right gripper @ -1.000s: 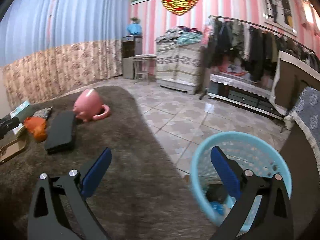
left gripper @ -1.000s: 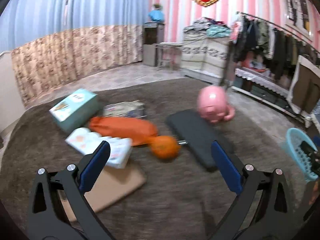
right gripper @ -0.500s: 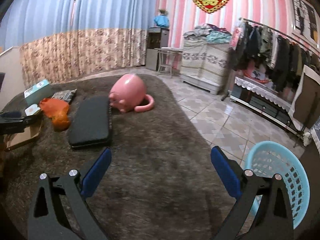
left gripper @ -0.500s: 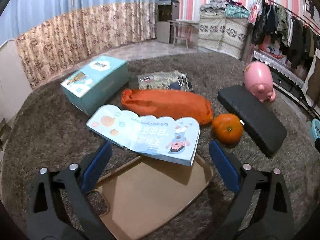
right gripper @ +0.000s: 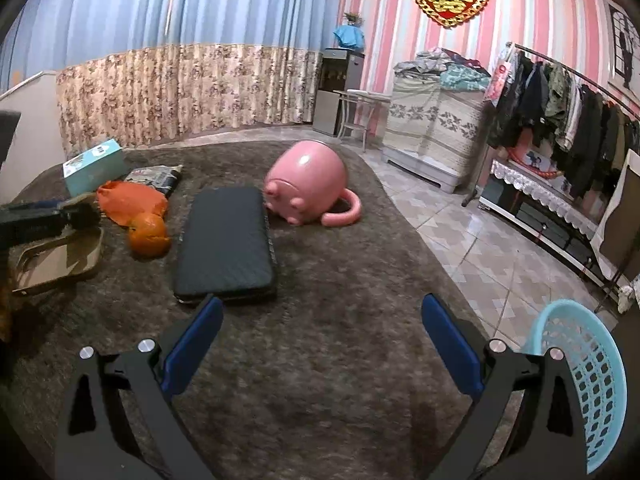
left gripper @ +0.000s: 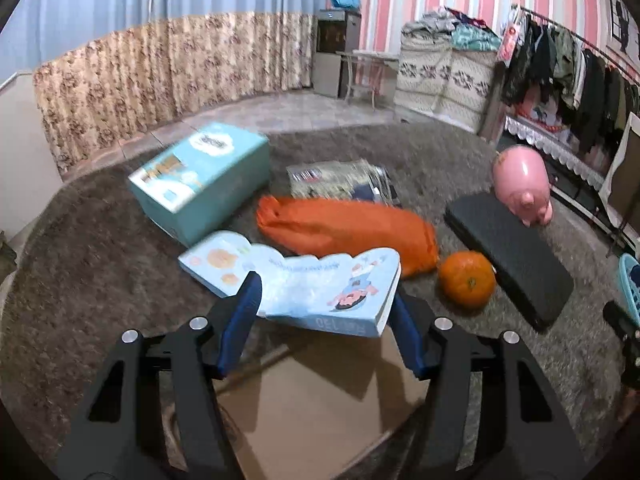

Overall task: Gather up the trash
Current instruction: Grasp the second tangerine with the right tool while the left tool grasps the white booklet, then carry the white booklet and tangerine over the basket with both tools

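Observation:
A light blue printed packet [left gripper: 316, 292] rests with its near end over a brown tray [left gripper: 320, 400] on the dark carpet. My left gripper [left gripper: 324, 292] has that near end between its blue pads, and its jaws are closing. The pads stand at the packet's two sides, and I see no firm press. Behind the packet lie an orange bag [left gripper: 348, 228], an orange fruit [left gripper: 466, 278] and a crumpled wrapper [left gripper: 340, 178]. My right gripper [right gripper: 322, 304] hangs open over bare carpet, holding nothing. The light blue basket [right gripper: 576, 380] stands at its lower right.
A teal box [left gripper: 200, 176] sits at the back left. A black pad [right gripper: 224, 240] and a pink piggy bank [right gripper: 308, 184] lie mid-carpet. Tiled floor, a clothes rack [right gripper: 560, 112] and a covered cabinet [right gripper: 432, 120] are to the right.
My left gripper moved in over the tray to the blue packet and its jaws narrowed around it. My right gripper swung left, away from the basket toward the carpet.

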The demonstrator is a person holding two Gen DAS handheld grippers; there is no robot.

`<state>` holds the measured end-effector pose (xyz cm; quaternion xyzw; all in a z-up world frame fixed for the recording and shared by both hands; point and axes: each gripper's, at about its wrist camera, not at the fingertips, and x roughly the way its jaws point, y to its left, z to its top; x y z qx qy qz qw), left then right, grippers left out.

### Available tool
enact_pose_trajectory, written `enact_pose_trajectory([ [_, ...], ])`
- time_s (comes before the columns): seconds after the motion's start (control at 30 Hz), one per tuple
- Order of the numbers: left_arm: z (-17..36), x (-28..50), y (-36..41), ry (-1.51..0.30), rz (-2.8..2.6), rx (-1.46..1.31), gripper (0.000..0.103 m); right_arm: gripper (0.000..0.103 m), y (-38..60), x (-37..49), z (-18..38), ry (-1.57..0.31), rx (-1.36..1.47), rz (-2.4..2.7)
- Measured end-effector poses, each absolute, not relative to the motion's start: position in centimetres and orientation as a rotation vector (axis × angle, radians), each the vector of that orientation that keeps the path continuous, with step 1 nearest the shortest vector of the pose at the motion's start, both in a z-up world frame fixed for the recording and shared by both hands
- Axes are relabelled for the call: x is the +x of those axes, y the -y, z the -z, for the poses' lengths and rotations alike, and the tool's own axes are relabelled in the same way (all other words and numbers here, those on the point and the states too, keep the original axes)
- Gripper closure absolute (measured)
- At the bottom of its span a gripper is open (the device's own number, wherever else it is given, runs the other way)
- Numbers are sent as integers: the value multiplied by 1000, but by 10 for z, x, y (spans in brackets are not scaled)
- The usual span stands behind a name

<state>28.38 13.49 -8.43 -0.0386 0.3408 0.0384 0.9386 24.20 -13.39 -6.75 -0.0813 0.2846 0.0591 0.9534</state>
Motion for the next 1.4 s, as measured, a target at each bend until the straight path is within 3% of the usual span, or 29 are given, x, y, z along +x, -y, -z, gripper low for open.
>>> enact_pose_trajectory([
  [0.07, 79, 285, -140, -672, -85, -74, 45, 6, 128, 245, 67, -582, -166, -135],
  [0.27, 73, 284, -148, -668, -23, -57, 83, 6, 113, 256, 69, -608, -148, -178],
  [0.7, 38, 235, -176, -570, -95, 32, 96, 8, 43, 270, 69, -631, -205, -334],
  [0.77, 32, 224, -194, -557, -120, 8, 96, 18, 32, 276, 72, -650, -206, -351],
  [1.0, 28, 205, -238, -545, -173, -55, 95, 35, -2, 300, 83, -715, -218, -412],
  [1.17, 23, 201, -244, -537, -191, -65, 96, 64, -21, 315, 94, -772, -244, -438],
  [1.27, 15, 197, -240, -521, -185, -63, 96, 71, -16, 310, 89, -746, -223, -450],
  [1.4, -5, 191, -224, -482, -158, -56, 96, 72, 6, 297, 69, -686, -183, -444],
])
